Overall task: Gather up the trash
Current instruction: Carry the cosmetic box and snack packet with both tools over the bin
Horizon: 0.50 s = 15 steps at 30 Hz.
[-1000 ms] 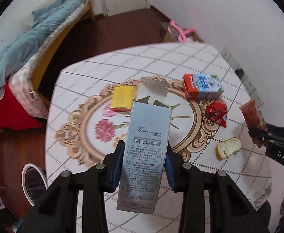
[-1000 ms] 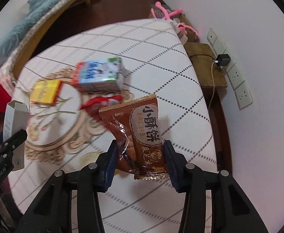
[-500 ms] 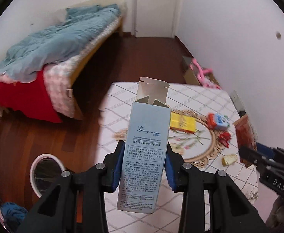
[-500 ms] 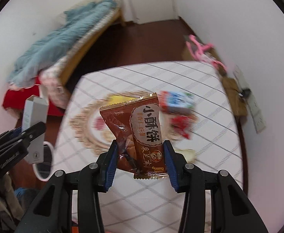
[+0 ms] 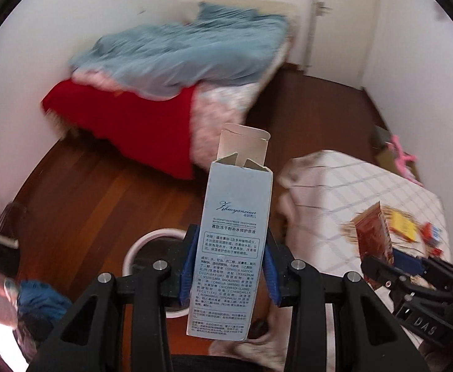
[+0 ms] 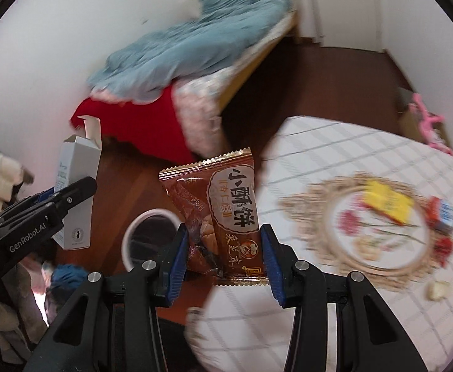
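My left gripper (image 5: 229, 271) is shut on a tall pale blue carton (image 5: 231, 235) with its top flap open, held upright above the floor. A round white-rimmed bin (image 5: 152, 245) stands on the floor just behind and below it. My right gripper (image 6: 223, 259) is shut on a brown snack packet (image 6: 226, 207); the same bin (image 6: 149, 232) lies just left of it. The carton (image 6: 77, 192) and left gripper (image 6: 45, 209) show at the left of the right wrist view. The packet (image 5: 373, 235) shows at the right of the left wrist view.
A table with a white checked cloth (image 6: 366, 316) holds a yellow box (image 6: 387, 201), a milk carton (image 6: 446, 214), a red wrapper (image 6: 443, 248) and a pale food scrap (image 6: 438, 290). A bed with blue and red covers (image 5: 170, 74) stands behind. The floor is brown wood (image 5: 87, 217).
Both grippers have swung left away from the table with their loads. The bin now sits close below them and the table has slid to the right of both views.
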Each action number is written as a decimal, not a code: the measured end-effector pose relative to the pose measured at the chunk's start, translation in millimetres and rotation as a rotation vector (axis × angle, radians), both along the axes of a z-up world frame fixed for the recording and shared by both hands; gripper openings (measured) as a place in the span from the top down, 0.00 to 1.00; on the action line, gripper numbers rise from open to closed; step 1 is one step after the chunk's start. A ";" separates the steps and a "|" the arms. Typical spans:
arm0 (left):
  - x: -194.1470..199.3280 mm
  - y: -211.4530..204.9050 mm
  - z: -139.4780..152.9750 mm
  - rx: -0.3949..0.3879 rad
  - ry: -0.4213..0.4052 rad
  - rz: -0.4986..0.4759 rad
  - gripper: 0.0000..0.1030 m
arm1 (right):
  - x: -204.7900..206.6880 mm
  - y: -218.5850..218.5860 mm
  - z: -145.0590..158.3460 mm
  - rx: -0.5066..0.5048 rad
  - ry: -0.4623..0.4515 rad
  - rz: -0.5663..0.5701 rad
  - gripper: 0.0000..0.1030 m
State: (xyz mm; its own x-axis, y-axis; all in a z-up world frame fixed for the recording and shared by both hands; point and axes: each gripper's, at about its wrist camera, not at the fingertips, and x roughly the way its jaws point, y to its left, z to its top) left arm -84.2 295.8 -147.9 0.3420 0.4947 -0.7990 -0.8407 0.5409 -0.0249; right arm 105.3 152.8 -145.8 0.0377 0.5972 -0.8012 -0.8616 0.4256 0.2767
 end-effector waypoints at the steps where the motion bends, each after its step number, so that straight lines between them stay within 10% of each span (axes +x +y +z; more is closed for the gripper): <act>1: -11.8 12.7 -9.2 -0.017 0.004 0.027 0.67 | -10.2 15.4 -7.2 -0.009 0.007 0.020 0.54; 15: -85.3 125.6 -168.3 -0.288 0.076 0.217 0.67 | -109.0 178.7 -181.8 -0.247 0.135 0.200 0.55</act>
